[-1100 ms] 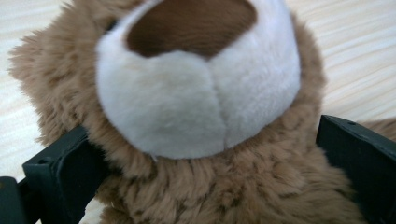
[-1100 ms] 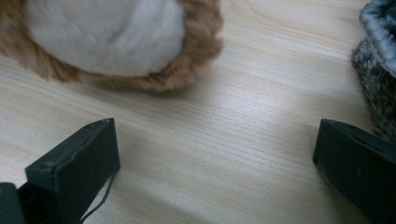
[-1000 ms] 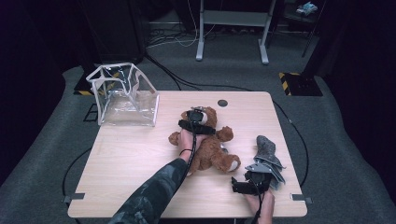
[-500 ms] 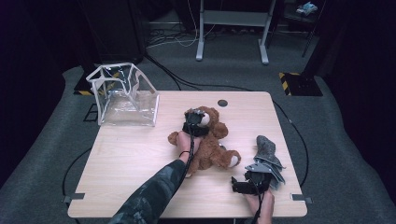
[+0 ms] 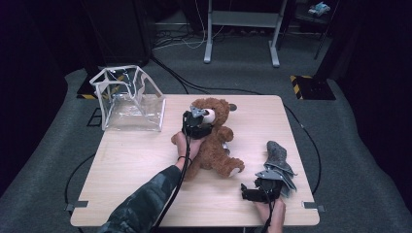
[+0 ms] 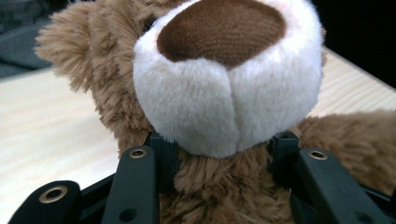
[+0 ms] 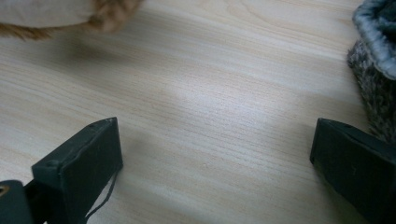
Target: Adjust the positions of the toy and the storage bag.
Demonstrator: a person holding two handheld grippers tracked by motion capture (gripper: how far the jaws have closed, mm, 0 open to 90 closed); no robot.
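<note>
Nearest, my right gripper [image 5: 256, 193] rested wide, nothing between jaws, beside grey sock [image 5: 278, 158]. Mid-table, left gripper [image 5: 194, 127] just closed, clamping teddy bear [image 5: 214, 145] under muzzle, bear propped up. Farther left, clear bag [image 5: 128, 99].

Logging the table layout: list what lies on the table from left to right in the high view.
clear plastic bag → left gripper, shut on the teddy bear's neck → teddy bear → right gripper, open → grey knitted item
</note>
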